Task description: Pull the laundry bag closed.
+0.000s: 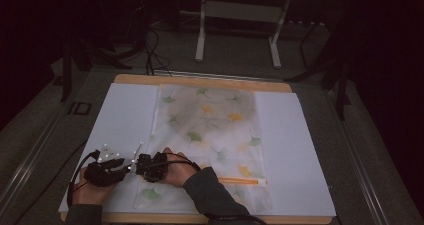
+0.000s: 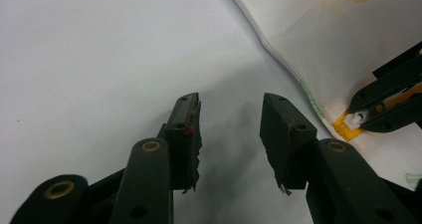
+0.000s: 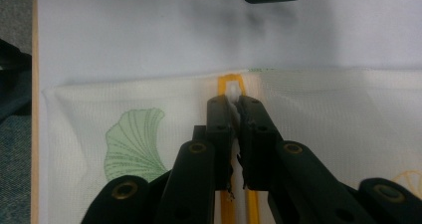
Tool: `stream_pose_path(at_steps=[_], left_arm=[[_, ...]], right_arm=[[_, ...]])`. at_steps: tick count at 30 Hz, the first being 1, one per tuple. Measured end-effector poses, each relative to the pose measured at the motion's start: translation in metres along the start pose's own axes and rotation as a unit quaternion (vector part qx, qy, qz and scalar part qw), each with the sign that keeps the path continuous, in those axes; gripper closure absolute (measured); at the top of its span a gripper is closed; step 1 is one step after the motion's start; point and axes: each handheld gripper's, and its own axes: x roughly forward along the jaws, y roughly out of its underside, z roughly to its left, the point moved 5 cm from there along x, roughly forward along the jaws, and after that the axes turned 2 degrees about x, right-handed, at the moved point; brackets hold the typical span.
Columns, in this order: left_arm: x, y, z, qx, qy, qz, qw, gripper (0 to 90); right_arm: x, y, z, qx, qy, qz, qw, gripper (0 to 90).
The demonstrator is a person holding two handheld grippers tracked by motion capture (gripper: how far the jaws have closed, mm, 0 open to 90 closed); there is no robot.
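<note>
Gripping the white zipper pull at the bag's corner, the right tool is clamped on it, mesh bag flat beneath. Left tool stands apart, empty, beside the bag edge. Next, probably: draw the pull along the orange zipper track, left tool pinning the fabric.

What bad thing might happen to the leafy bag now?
1. The right tool pinches only the small white zipper pull at the bag's edge, so it may slip out when tugged.
2. The left tool stands open over the white sheet, not touching the mesh bag, so the bag might slide or bunch up along with the pull.
</note>
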Motion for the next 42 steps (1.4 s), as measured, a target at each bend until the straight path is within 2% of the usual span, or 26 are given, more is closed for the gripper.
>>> stream_pose_path(at_steps=[6, 15, 24, 29, 34, 38, 42], left_arm=[[-0.003, -0.001, -0.004, -0.001, 0.009, -0.001, 1.0000, 59.9], [-0.009, 0.000, -0.008, -0.001, 0.023, -0.003, 0.9997, 59.9], [-0.015, -0.002, -0.017, 0.004, 0.050, -0.004, 0.9987, 59.7], [-0.018, -0.003, -0.025, 0.001, 0.091, -0.007, 0.9958, 63.0], [-0.021, -0.003, -0.030, -0.005, 0.113, -0.011, 0.9936, 62.9], [-0.019, -0.002, -0.034, -0.009, 0.134, -0.002, 0.9909, 60.1], [-0.015, -0.002, -0.037, -0.011, 0.143, 0.005, 0.9896, 58.1]], right_arm=[[-0.002, 0.002, 0.002, -0.005, 0.007, -0.013, 0.9999, 84.9], [-0.006, 0.003, 0.005, -0.013, 0.012, -0.017, 0.9997, 85.1], [-0.013, 0.005, 0.005, -0.018, 0.018, -0.026, 0.9993, 85.2], [-0.017, 0.005, 0.005, -0.020, 0.021, -0.031, 0.9991, 85.3], [-0.018, 0.005, 0.004, -0.021, 0.022, -0.034, 0.9990, 85.3], [-0.018, 0.005, 0.005, -0.022, 0.023, -0.037, 0.9988, 85.3], [-0.020, 0.005, 0.006, -0.024, 0.026, -0.042, 0.9985, 85.4]])
